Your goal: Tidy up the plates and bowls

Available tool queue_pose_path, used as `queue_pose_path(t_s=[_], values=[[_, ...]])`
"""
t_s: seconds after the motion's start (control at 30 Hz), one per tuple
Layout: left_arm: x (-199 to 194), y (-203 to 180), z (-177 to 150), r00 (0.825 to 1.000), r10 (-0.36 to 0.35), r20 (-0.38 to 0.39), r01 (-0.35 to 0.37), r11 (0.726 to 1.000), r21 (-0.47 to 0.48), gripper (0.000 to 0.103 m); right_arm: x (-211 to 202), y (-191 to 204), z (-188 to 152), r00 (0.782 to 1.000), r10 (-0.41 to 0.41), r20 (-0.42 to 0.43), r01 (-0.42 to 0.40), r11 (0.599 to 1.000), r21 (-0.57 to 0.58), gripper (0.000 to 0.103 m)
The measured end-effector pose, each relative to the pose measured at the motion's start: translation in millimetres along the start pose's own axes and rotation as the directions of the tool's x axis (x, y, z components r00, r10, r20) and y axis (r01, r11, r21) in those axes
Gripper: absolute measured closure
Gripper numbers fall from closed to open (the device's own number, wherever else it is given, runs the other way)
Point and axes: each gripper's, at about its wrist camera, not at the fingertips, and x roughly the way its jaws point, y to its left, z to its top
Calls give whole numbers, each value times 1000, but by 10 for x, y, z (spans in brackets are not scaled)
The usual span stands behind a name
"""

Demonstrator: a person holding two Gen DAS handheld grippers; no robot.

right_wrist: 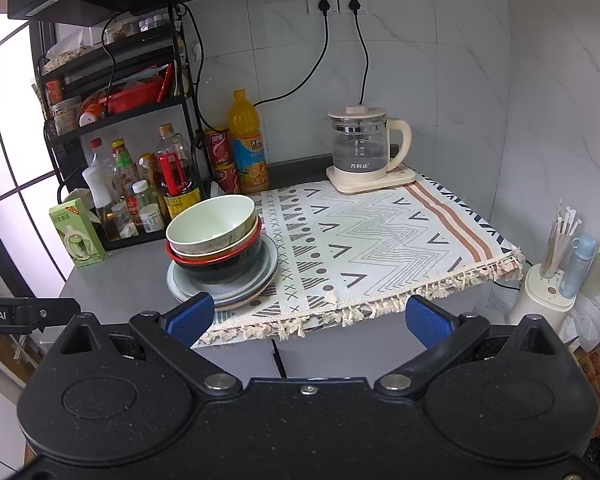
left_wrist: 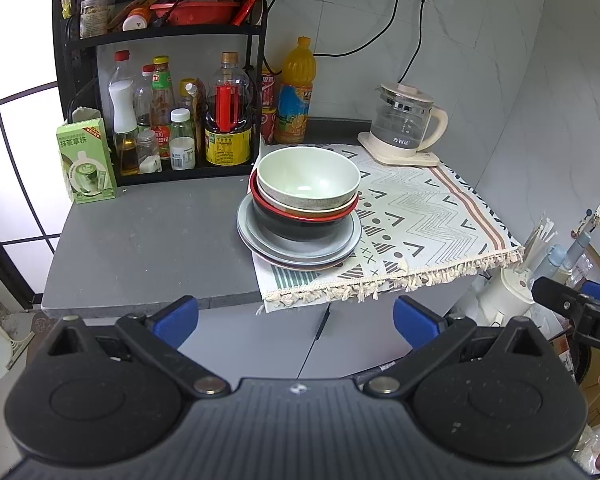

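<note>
A stack of dishes stands at the left edge of a patterned cloth. A pale green bowl sits on top, nested in a beige bowl and a red-rimmed black bowl, all on grey plates. The stack also shows in the right wrist view, with the green bowl on the plates. My left gripper is open and empty, in front of the counter edge, short of the stack. My right gripper is open and empty, near the cloth's fringe, right of the stack.
A black rack with sauce bottles stands behind the stack, with a green carton to its left. An orange juice bottle and a glass kettle stand at the back. A white holder with straws is off the counter's right side.
</note>
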Motion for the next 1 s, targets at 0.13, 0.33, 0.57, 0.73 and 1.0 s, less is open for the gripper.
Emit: queue_pose_path(t_s=[0.13,0.33,0.57,0.73,1.0], values=[[-2,3,-9,1000,4,3,-4,1000,1,0,-13,-3,-14,1000,3,-4,-3,1000,-3,0],[-10,-9,-17,1000,13,7,-13,1000,8,0,-6,-10,-30,1000,13,-11,-13,1000,-1,0],[-13,-26,-34,1000,11,3,-11,1000,6,0,-1,-30,-45,1000,12,-19,-11,1000,4,0],[10,-30,-39,1000,9,-5,-9,1000,10,0,3,-33,-51,1000,3,-17,-3,1000,-1,0],[21,-29,-31,1000,7,-1,-7,1000,12,0,15,-52,-57,1000,-6,-18,6,1000,-1,0]])
